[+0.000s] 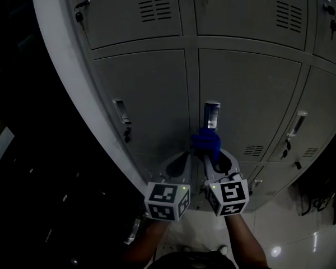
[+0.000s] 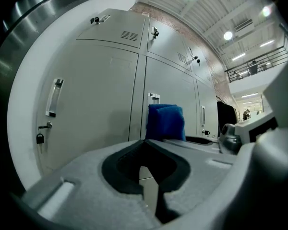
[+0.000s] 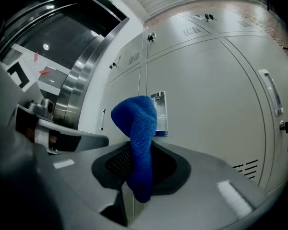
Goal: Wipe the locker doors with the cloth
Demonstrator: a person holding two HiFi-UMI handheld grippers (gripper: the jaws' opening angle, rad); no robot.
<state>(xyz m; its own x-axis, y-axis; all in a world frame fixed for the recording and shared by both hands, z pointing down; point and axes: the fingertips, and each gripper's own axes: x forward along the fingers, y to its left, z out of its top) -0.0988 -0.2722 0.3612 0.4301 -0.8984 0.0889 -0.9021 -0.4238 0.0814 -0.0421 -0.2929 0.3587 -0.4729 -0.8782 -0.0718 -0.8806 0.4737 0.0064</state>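
A blue cloth (image 1: 206, 144) is pinched in my right gripper (image 1: 209, 157), which is shut on it. In the right gripper view the blue cloth (image 3: 138, 143) hangs folded between the jaws, close to a grey locker door (image 3: 206, 104) and its handle recess (image 3: 159, 113). My left gripper (image 1: 186, 159) sits just left of the right one, shut with nothing in it. From the left gripper view the cloth (image 2: 165, 121) shows beyond the closed left gripper (image 2: 149, 169). The grey locker doors (image 1: 157, 94) fill the head view.
Padlocks and keys hang at the door handles (image 1: 122, 112) (image 2: 53, 97). A curved metal column (image 1: 61, 83) borders the lockers on the left. Lower doors have vent slots (image 1: 253, 149). Pale floor tiles (image 1: 291, 228) lie below right.
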